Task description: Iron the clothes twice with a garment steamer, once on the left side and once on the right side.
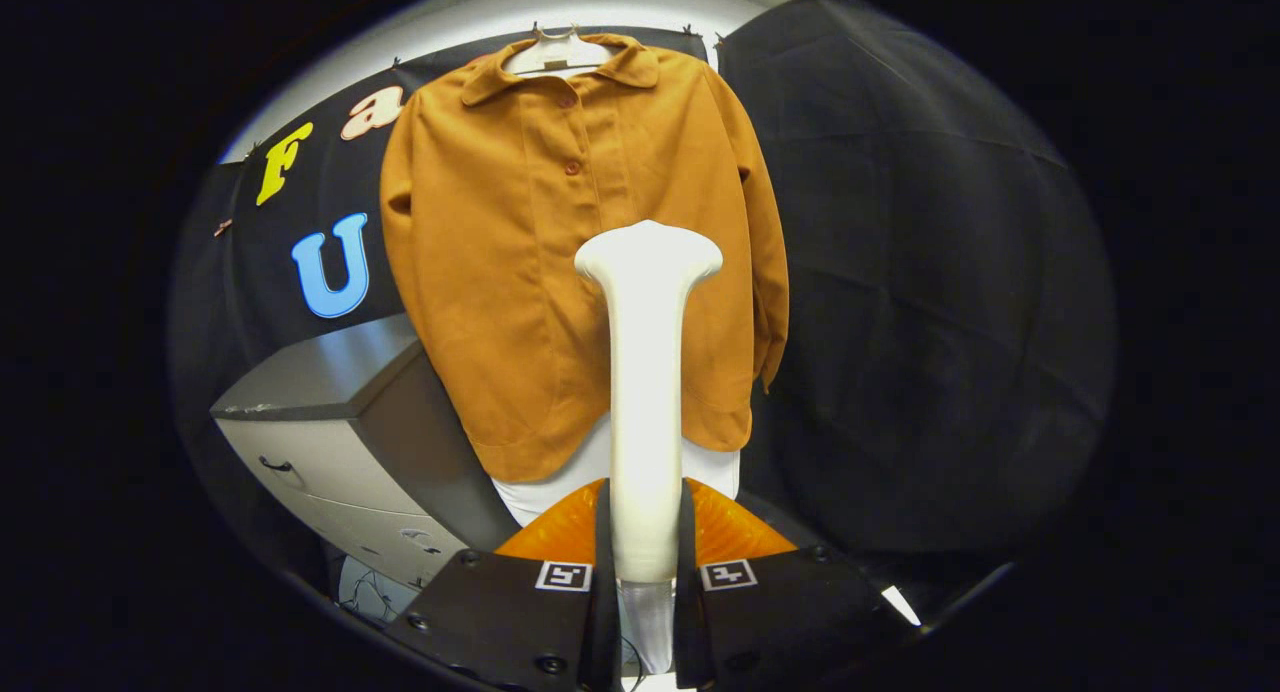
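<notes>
A rust-orange button-up shirt (pixel 520 242) hangs on a white hanger (pixel 556 52) against the black booth wall, with a white garment (pixel 590 462) showing below its hem. A white garment steamer (pixel 646 372) stands upright between my fingers, its wide head in front of the shirt's lower right half. My gripper (pixel 644 562) is shut on the steamer's handle, both fingers pressing its sides. Whether the head touches the cloth cannot be told.
A grey cabinet (pixel 340 432) with drawers stands below and left of the shirt. An orange ribbed object (pixel 735 532) lies just behind the fingers. Black cloth (pixel 920 302) covers the wall to the right of the shirt.
</notes>
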